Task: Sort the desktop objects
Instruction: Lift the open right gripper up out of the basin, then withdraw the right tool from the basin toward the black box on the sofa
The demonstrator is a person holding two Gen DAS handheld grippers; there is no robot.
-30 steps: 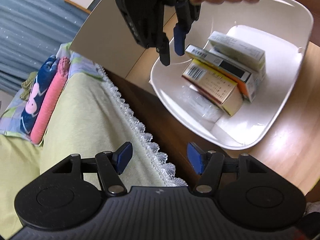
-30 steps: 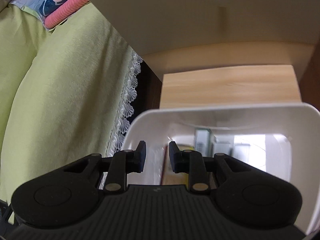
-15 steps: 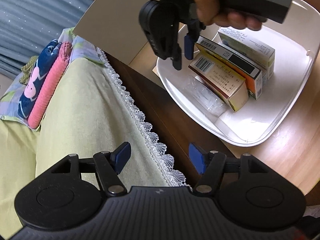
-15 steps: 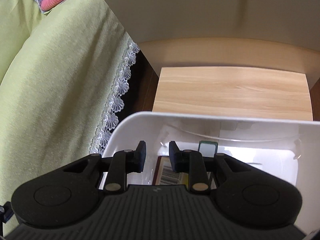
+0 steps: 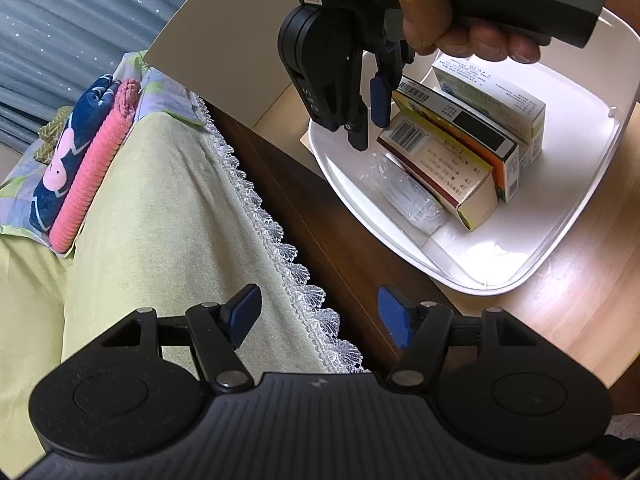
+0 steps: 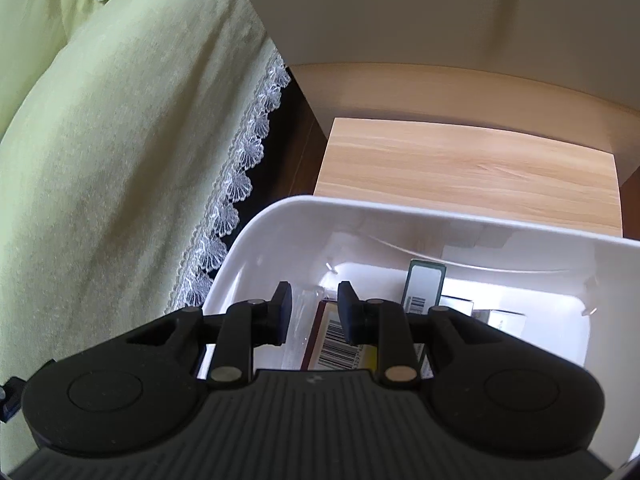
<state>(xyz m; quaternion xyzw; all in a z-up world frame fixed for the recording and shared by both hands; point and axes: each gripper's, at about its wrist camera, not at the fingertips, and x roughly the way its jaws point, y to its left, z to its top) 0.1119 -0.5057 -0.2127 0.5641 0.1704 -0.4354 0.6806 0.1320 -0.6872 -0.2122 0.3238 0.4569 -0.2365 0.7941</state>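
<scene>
A white plastic bin [image 5: 480,284] stands on a light wooden stand. Three medicine boxes lie side by side in it: a red-and-gold one [image 5: 444,164], an orange-and-black one [image 5: 472,128] and a white-and-green one [image 5: 492,96]. A clear plastic packet [image 5: 408,196] lies beside the red box. A hand [image 5: 452,20] holds my right gripper [image 5: 370,124] just above the barcode end of the red box. Its fingers stand a narrow gap apart with nothing between them. The right wrist view shows the right gripper [image 6: 316,312] over the bin [image 6: 360,204]. My left gripper [image 5: 318,316] is wide open and empty, over the bed's edge.
A green bedspread [image 5: 160,220] with a lace trim fills the left. Folded pink and blue cloths [image 5: 88,152] lie at its far end. A dark wooden strip [image 5: 320,220] separates bed and stand. Bare stand top [image 6: 460,172] shows beyond the bin, against a pale wall.
The right gripper has come down over the bin toward the red box's barcode end, its narrow gap unchanged. The left gripper has stayed open and shifted only slightly.
</scene>
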